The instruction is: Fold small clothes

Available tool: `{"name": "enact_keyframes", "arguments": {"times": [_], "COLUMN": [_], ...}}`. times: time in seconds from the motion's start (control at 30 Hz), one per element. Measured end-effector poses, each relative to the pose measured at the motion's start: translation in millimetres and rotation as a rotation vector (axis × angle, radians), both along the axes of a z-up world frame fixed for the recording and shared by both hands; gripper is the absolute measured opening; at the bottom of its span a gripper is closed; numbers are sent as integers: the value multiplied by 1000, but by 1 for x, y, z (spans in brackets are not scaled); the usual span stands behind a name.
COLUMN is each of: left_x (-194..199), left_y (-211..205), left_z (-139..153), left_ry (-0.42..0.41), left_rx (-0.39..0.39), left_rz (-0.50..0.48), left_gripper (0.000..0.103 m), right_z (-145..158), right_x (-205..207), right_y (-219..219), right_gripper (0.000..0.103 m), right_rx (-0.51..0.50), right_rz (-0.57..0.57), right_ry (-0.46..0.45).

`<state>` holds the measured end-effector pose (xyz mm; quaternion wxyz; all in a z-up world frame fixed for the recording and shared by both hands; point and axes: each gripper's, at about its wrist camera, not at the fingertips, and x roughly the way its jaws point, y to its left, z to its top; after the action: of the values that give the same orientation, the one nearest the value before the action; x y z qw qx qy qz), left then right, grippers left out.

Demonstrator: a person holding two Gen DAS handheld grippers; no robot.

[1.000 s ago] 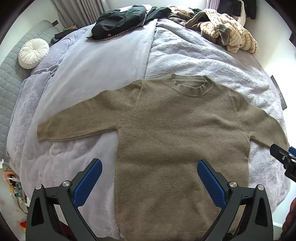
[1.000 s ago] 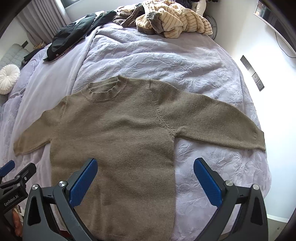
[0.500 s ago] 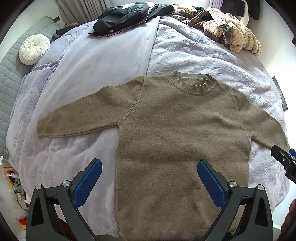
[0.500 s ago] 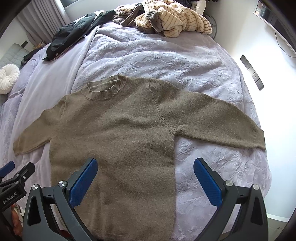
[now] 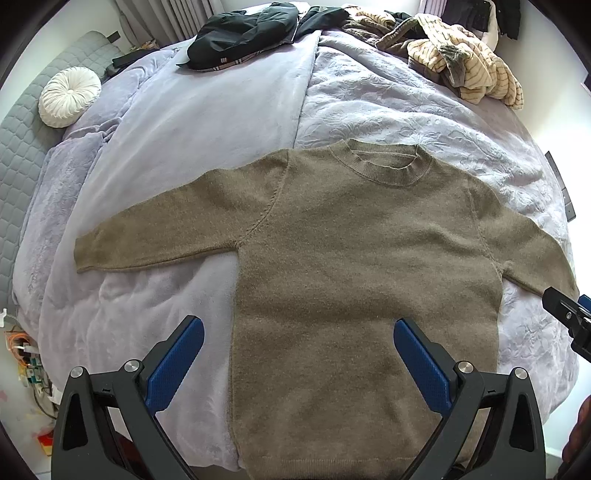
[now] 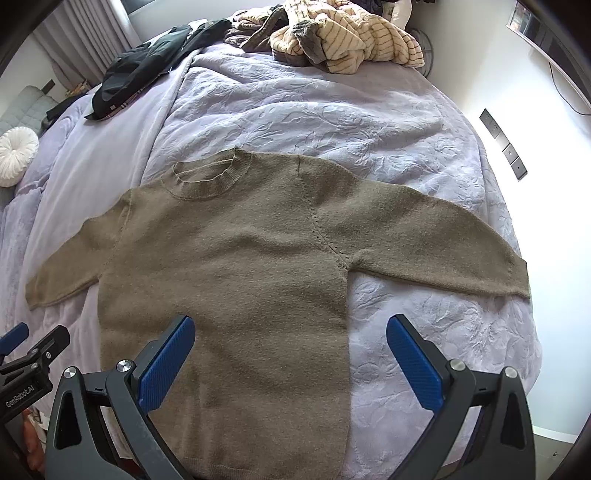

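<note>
Lavender bedding (image 5: pixel 229 122) covers the whole bed, and an olive-brown sweater (image 5: pixel 354 266) lies flat on it, front up, neckband toward the far end and hem at the near edge. Both sleeves are spread out to the sides and nothing is folded yet, so the task looks to be at its very start.

Compared with a second ago, the left view has tipped slightly: the sweater sits a little lower in it and more of the far end of the bed shows. The sweater itself has not shifted, and the right view is almost unchanged. I read this as settling into position rather than folding.

Left gripper (image 5: pixel 298 341) hovers over the lower left part of the sweater with its jaws spread wide and nothing between them. Right gripper (image 6: pixel 290 339) hangs over the lower right side, equally wide and empty.

Farther out, a dark jacket (image 5: pixel 243 35) and a striped beige heap (image 6: pixel 347 40) lie at the far end, well apart from the sweater, with a round white cushion (image 5: pixel 69 96) off to the left.

A sleeve fold inward seems the likely first move.
</note>
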<state>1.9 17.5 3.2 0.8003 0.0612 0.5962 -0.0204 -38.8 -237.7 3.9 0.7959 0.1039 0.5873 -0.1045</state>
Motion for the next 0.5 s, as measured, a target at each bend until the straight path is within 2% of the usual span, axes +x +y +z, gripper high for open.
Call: {"name": "enact_keyframes", "arguments": {"times": [0.5], "left_x": [-5], "left_y": [-5], "left_z": [-4], "left_ry": [11], "left_rx": [6], "left_rz": [-10], "left_gripper": [103], "right_z": [-3], "right_x": [-4], "right_y": [-3], "right_gripper": [103], "right_rx": [-2], "right_rz": [-11], "right_ry": [-1]}}
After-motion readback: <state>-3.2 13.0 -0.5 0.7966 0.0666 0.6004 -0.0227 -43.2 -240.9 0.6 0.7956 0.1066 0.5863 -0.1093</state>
